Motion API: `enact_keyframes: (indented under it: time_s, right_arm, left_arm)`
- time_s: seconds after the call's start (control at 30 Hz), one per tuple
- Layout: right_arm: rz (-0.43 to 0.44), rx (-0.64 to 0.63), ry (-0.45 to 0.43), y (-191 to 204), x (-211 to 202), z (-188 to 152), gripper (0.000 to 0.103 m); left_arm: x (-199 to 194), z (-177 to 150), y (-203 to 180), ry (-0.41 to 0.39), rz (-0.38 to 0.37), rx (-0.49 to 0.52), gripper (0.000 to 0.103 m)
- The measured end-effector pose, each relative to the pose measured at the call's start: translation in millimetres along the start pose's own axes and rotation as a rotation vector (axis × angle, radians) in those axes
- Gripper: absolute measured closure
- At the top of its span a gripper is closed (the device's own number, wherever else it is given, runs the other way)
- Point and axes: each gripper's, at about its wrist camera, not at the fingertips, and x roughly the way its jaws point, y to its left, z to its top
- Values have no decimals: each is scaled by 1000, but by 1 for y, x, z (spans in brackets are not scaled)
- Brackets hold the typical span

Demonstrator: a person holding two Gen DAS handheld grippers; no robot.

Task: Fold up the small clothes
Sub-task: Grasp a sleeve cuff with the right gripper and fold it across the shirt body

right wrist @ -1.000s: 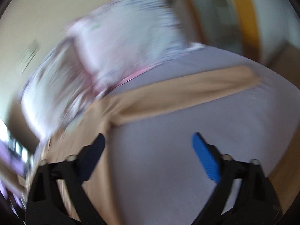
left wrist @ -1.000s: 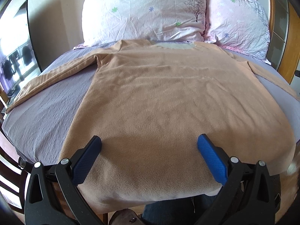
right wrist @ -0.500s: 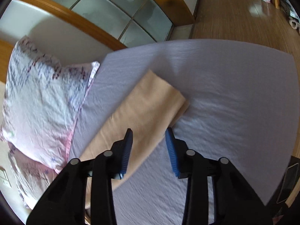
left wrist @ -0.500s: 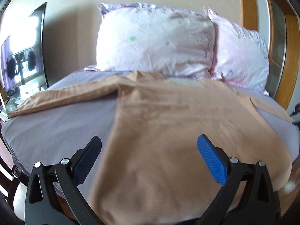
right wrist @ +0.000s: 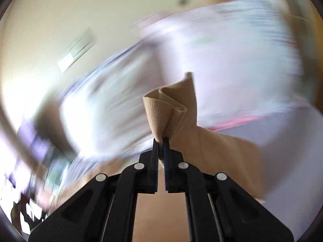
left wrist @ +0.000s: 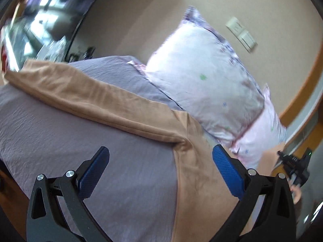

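A tan long-sleeved top (left wrist: 193, 173) lies on the grey-purple bed sheet (left wrist: 60, 133). Its left sleeve (left wrist: 84, 94) stretches flat toward the bed's left edge. My left gripper (left wrist: 160, 167) is open and empty, hovering over the armpit where sleeve meets body. My right gripper (right wrist: 160, 143) is shut on the cuff of the right sleeve (right wrist: 171, 109), which stands bunched above the fingertips and trails down to the right. The right wrist view is blurred by motion. The right gripper also shows at the right edge of the left wrist view (left wrist: 292, 161).
Two pale floral pillows (left wrist: 203, 76) lean on the beige wall at the head of the bed. A wall switch plate (left wrist: 241, 34) is above them. A dark mirror or screen (left wrist: 40, 20) stands at the left. A wooden frame (left wrist: 300, 92) curves at the right.
My right gripper closed on the right sleeve cuff and lifted it, swinging toward the pillows. My left gripper moved left and forward, from the body hem toward the left armpit, still open.
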Motion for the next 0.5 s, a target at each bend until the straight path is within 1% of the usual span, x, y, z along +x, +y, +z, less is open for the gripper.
enact_keyframes:
  time_s: [0.03,0.07,0.1,0.13,0.17,0.2,0.23,0.27,0.3,0.33,0.37,0.4,0.5]
  right_arm:
    - [62,-59,68,32,28,-12,99]
    - [105,-108,142,56,51,-25,97]
    - [143,-160,235,78,76,-42,96]
    - [168,-194,331,97,99,-59,90]
    - [195,-203,447,111,121,-80,80]
    - [221,-195,505,117,132,-90,76]
    - [243,-182,519,118,135,-95,66]
    - [239,-180,486,118,131,-96,52]
    - [214,-185,436,112,126,-89,45]
    - [193,-179,397,105,119,-84,35]
    - [183,-165,375,99,120,-75,33]
    - [180,-147,363,92,114,-72,33]
    - [160,-101,340,66,96,-70,31]
  left_arm:
    - [0,6,9,2,6,-46,1]
    - [-1,12,17,1,14,-75,1]
    - [-2,15,24,0,24,-100,1]
    - [-3,20,32,-4,39,-130,1]
    - [-6,23,39,-8,50,-148,1]
    - [-8,27,46,-11,62,-170,1]
    - [-11,29,52,-12,69,-184,1]
    - [-13,33,60,-12,85,-206,1]
    - [-13,36,67,-13,99,-223,1]
    - [-13,37,71,-14,105,-236,1]
    - [-13,41,77,-15,114,-255,3]
    - [-12,44,83,-14,127,-272,6]
    - [-9,51,97,-6,157,-335,11]
